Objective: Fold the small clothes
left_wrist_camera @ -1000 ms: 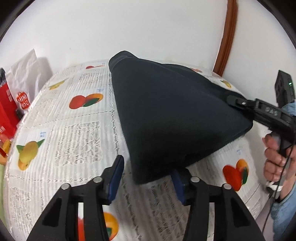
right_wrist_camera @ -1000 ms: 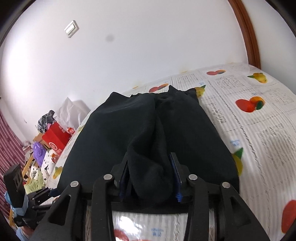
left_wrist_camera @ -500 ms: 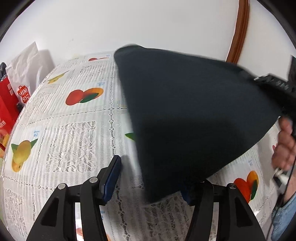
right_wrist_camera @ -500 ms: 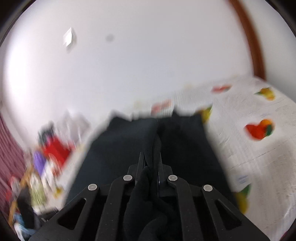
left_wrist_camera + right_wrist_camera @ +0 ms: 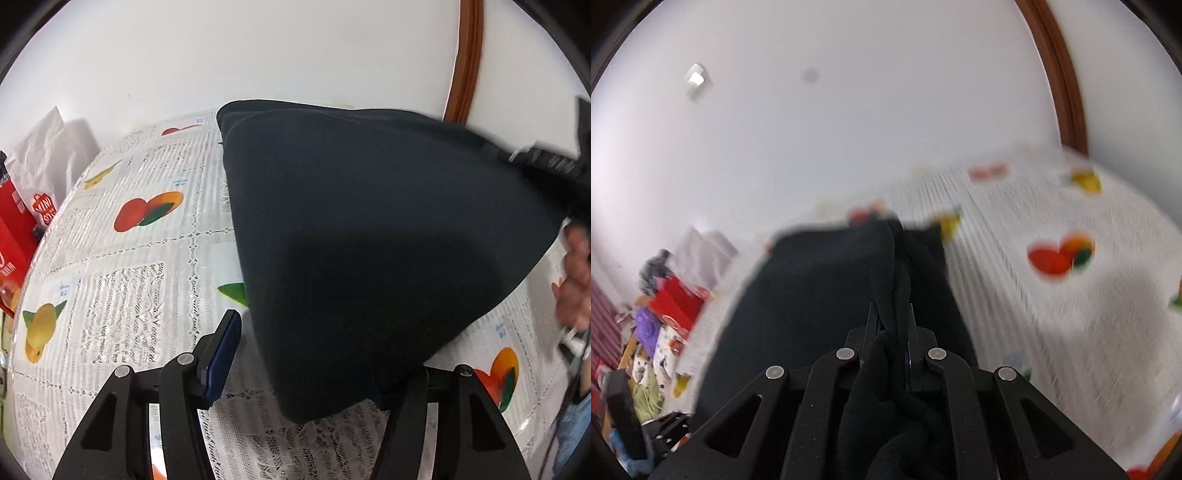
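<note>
A dark navy garment [image 5: 369, 229] lies partly on the fruit-print tablecloth [image 5: 122, 288], with its right side lifted off the table. My right gripper [image 5: 892, 325] is shut on a bunched edge of the garment [image 5: 820, 288] and holds it up; it shows at the right in the left wrist view [image 5: 535, 162]. My left gripper [image 5: 306, 350] is open at the garment's near corner, which hangs over and hides its right finger. Its left finger [image 5: 221, 350] is bare.
A red box [image 5: 14, 229] and a white bag [image 5: 40, 155] stand at the table's left edge. A white wall and a brown door frame [image 5: 465, 59] rise behind. A cluttered shelf [image 5: 646, 332] shows left in the blurred right wrist view.
My right gripper closed on the garment's edge and lifted it upward. The raised cloth now drapes over my left gripper's right finger. The left gripper stayed open.
</note>
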`<state>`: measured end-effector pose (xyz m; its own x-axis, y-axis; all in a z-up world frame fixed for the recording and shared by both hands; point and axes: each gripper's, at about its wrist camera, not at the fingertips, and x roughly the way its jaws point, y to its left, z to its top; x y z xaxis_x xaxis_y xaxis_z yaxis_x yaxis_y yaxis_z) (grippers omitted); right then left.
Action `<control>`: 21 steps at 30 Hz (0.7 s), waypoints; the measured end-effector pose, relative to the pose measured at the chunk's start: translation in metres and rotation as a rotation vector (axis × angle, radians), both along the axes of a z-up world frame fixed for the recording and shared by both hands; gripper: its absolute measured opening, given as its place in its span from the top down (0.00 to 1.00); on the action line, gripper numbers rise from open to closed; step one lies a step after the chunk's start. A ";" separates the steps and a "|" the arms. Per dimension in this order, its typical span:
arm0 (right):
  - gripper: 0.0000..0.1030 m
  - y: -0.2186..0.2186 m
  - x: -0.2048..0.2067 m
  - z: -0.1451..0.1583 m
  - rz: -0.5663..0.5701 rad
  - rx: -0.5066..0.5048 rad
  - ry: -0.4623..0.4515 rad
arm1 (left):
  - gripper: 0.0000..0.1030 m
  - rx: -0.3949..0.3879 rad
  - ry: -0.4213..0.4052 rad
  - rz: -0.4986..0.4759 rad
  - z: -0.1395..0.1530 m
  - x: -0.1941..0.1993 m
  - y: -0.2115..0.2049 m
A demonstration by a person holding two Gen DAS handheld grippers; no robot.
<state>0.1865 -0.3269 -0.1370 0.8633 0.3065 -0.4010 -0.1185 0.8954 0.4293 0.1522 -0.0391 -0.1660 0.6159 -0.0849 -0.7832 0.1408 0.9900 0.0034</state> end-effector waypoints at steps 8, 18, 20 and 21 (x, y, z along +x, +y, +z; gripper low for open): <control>0.83 -0.021 0.005 -0.036 -0.013 -0.038 0.184 | 0.44 0.007 -0.002 0.004 0.001 -0.001 0.000; 0.76 0.005 -0.053 0.013 0.033 -0.310 -0.008 | 0.47 -0.079 -0.047 -0.101 0.035 -0.052 0.006; 0.77 0.012 -0.052 0.001 0.048 -0.343 0.015 | 0.47 -0.079 -0.093 -0.105 0.048 -0.055 0.003; 0.77 0.014 -0.049 -0.008 0.023 -0.368 0.044 | 0.47 -0.067 -0.111 -0.099 0.054 -0.052 0.002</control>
<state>0.1372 -0.3129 -0.1452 0.8373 0.1542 -0.5246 -0.1294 0.9880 0.0838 0.1006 -0.0372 -0.1123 0.6842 -0.1995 -0.7015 0.2403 0.9698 -0.0415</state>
